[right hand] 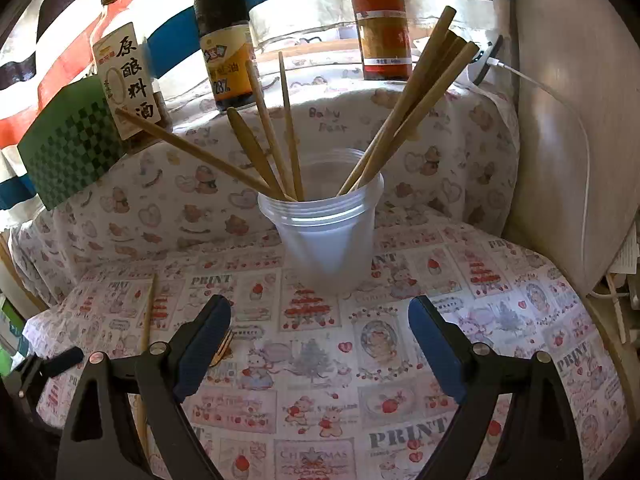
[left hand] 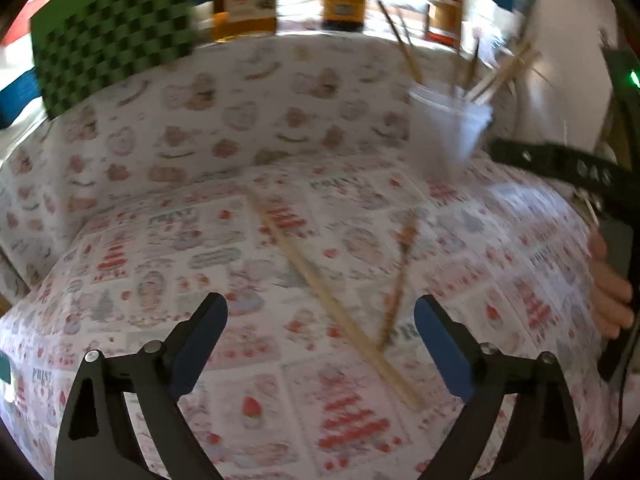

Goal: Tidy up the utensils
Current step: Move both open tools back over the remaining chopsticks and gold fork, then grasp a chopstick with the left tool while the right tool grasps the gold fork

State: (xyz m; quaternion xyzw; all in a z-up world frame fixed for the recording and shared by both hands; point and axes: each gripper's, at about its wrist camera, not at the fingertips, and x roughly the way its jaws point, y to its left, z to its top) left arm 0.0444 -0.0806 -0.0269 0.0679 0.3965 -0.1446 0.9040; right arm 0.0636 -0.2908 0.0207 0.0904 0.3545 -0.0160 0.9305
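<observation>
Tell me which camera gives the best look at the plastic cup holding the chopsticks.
The right wrist view. There the plastic cup stands sharp and centred ahead of the open right gripper, its rim and the wooden utensils inside it clear. The left wrist view shows the same cup only blurred, off toward the upper right, details smeared.

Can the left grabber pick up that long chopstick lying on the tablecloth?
Probably yes. The left gripper is open, holds nothing, and the chopstick lies between its fingers on the tablecloth. Only the wooden fork crossing it could get in the way.
</observation>
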